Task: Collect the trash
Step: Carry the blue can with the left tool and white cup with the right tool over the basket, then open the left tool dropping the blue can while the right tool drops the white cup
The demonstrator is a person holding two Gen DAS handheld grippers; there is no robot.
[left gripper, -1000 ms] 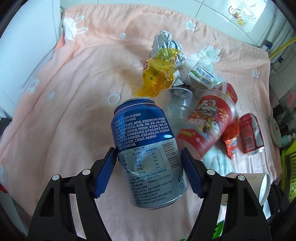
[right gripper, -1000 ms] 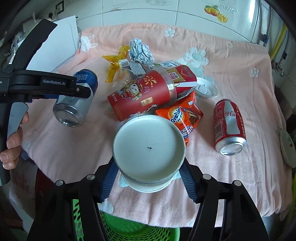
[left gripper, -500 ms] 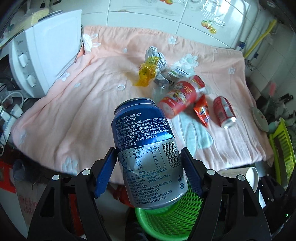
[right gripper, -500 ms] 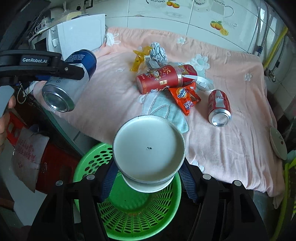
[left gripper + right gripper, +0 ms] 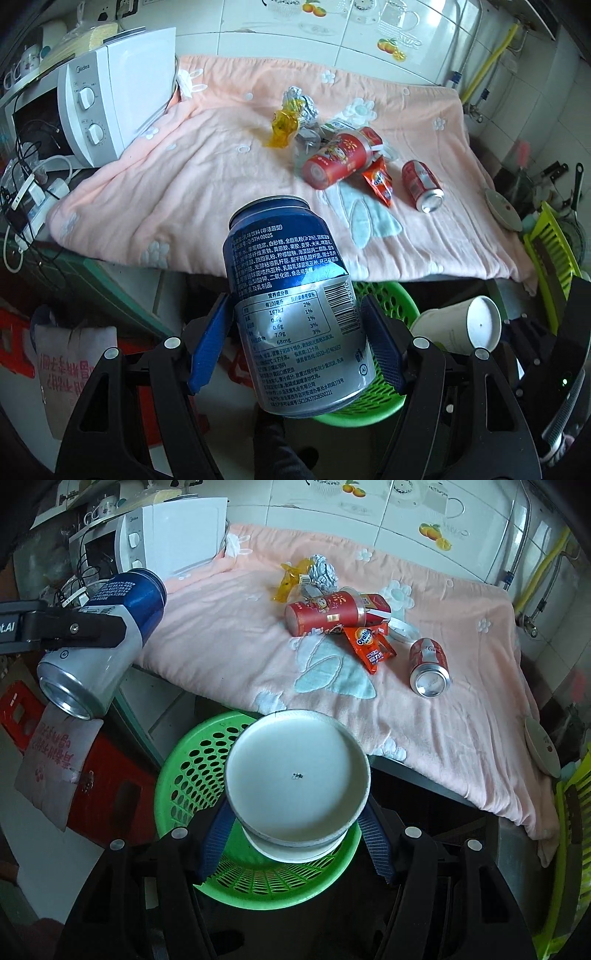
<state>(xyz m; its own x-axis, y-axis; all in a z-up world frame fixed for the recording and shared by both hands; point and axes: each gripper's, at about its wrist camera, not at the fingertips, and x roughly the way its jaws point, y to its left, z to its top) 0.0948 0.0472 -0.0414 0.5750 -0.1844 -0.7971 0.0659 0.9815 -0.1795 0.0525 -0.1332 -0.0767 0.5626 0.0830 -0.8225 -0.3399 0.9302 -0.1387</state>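
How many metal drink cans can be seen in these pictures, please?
2. The blue and silver metal can is held between the left gripper fingers, off the table. The red cola can lies on its side on the pink blanket. The trash pile may hide others.

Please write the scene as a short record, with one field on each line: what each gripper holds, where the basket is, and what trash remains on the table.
left gripper: shut on blue can, held off the table's edge
right gripper: shut on white paper cup, above the basket
green basket: on the floor, in front of the table
pink blanket: covers the table
trash left on blanket: red paper cup, Ovaltine packet, red cola can, foil ball, yellow wrapper
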